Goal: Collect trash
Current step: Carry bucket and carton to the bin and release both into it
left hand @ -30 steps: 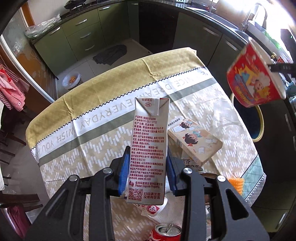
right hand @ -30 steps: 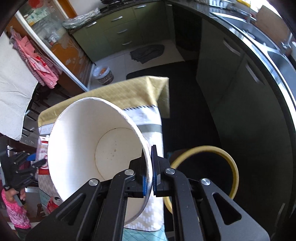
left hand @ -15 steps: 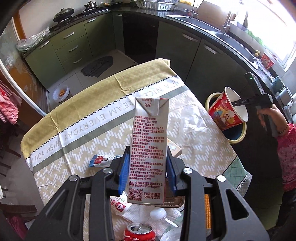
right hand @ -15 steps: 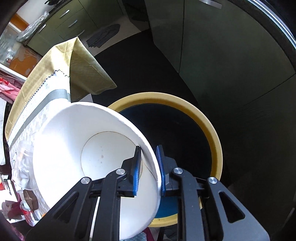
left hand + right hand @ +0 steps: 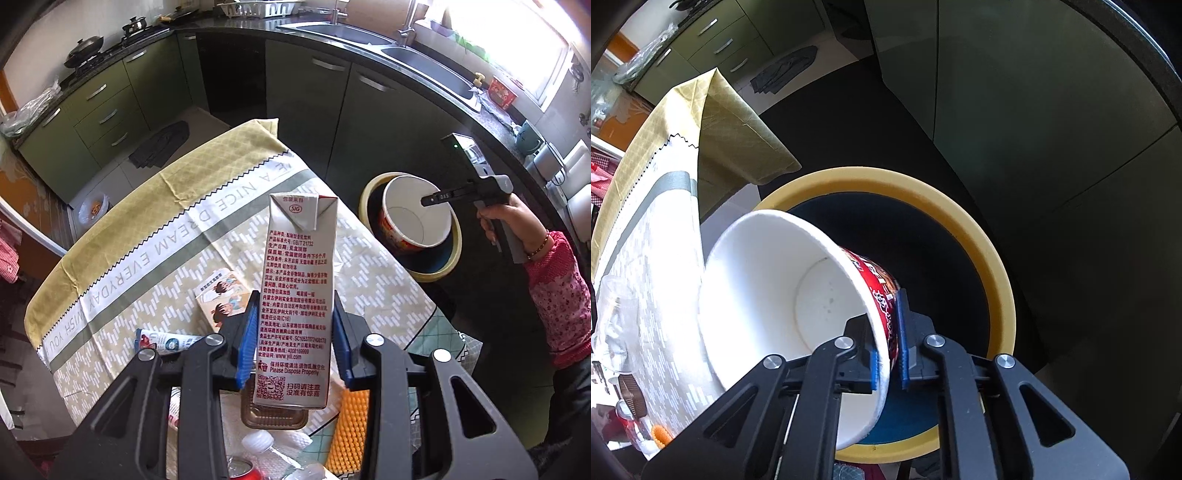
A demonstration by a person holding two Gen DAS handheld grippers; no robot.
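Right gripper (image 5: 888, 356), jaws just opened and standing loosely astride the noodle cup's (image 5: 783, 295) rim, points down with the cup tilted over the yellow-rimmed bin (image 5: 993, 266), mouth toward the table. We judge release next. Left gripper (image 5: 293, 345) clamps the upright milk carton (image 5: 297, 291) above the table's near edge, bin off to the right.

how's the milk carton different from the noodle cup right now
The milk carton is a tall, closed silver box with red print; the noodle cup is round, open and white inside. The carton stands upright above the table; the cup tilts over the yellow-rimmed bin. The carton is clamped by its sides, the cup by its rim. Both are held trash.
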